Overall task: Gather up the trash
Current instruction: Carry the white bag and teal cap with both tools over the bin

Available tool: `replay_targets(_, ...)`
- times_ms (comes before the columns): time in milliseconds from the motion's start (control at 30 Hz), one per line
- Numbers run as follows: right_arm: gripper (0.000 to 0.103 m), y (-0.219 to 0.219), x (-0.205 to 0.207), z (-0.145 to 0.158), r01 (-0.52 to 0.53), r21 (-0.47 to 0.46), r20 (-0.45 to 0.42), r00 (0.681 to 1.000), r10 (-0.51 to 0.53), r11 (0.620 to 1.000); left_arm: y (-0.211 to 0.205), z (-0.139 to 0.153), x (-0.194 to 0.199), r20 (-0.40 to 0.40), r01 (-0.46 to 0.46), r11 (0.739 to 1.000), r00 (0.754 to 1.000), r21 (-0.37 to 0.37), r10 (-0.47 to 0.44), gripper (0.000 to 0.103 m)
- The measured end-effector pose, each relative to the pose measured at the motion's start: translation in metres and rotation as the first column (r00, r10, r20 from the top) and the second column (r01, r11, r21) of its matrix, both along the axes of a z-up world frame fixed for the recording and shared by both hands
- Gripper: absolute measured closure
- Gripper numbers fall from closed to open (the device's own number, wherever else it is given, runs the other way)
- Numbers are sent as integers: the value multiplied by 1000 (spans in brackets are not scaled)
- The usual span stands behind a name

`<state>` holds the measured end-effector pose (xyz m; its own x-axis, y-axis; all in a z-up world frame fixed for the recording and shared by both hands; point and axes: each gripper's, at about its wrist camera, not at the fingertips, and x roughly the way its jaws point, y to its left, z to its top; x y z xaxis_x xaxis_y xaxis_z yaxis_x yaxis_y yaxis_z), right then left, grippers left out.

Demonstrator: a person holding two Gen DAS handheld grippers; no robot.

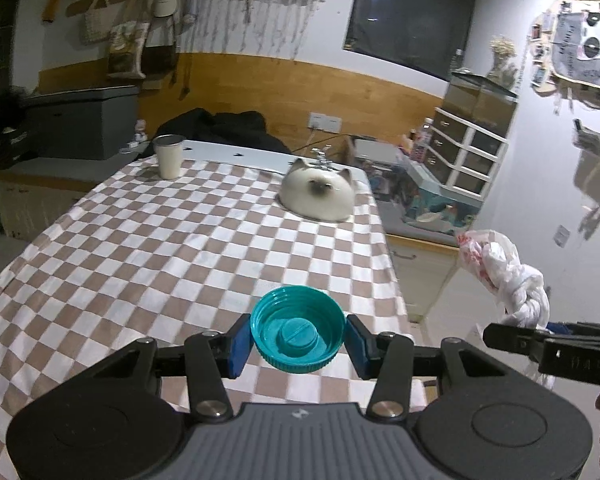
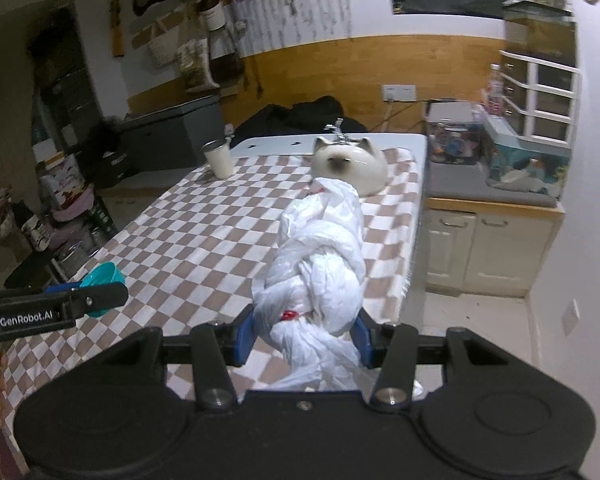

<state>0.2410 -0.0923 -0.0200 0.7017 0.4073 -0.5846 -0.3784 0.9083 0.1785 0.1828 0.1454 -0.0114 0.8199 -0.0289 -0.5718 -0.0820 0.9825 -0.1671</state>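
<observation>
We hold one piece of trash in each gripper. The left gripper point(image 1: 299, 340) has its fingers point(image 1: 236, 344) closed on a teal cap point(image 1: 298, 330), pinched across its width by the blue pads, open side facing up toward the camera. Gripped by the rim like that, the cap sits level and seems unlikely to roll out. The right gripper point(image 2: 302, 334) has its fingers point(image 2: 244, 338) closed on a knotted white bag point(image 2: 320, 264); the pads squeeze the bag below its knot, and the bulk of the plastic stands forward from the grip while a loose tail hangs back toward the camera. We judge the grip sits near the knot because that is the firmest part of a limp bag.

Both things are off the surface point(image 1: 160, 248), carried above its near end over the checked cloth point(image 2: 204, 240). The two grippers ride side by side, near each other: the right one's finger and the bag show at the right edge of the left view, the left one's finger and the cap at the left edge of the right view. Both point forward and tilt downward toward the surface.

At the far end stand a cup point(image 1: 169, 157) and a cat-faced bowl point(image 1: 318, 194), well apart from our hands; neither looks like trash. We see no bin in either view, so we judge the next need is a place to drop both loads.
</observation>
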Motion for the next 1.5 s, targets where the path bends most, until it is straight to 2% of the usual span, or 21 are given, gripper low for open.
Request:
replay_targets(333, 53, -71, -21, -6, 141, -3, -15, 990, -141, 990, -67, -7, 15, -7, 124, 992, 992, -25, -124, 53)
replay_targets(567, 53, -137, 0, -23, 205, -19, -56, 977, -205, 979, -135, -24, 57, -48, 189, 981, 980, -39, -191, 53)
replay_targets(767, 53, -192, 35, -47, 235, -37, -112, 965, -237, 971, -186, -49, 97, -110, 210, 976, 970, -58, -216, 53)
replay_targets(1067, 53, -249, 99, -106, 193, -109, -229, 950, -213, 975, -242, -117, 156, -253, 213, 969, 938, -124, -238, 53)
replay_targets(1333, 52, -273, 132, -176, 147, -128, -372, 910, -185, 981, -277, -190, 188, -400, 217, 965, 880, -144, -257, 53)
replay_targets(1500, 52, -263, 146, -225, 29, -167, -459, 883, -104, 985, -288, -231, 206, -468, 210, 965, 845, -154, -258, 53)
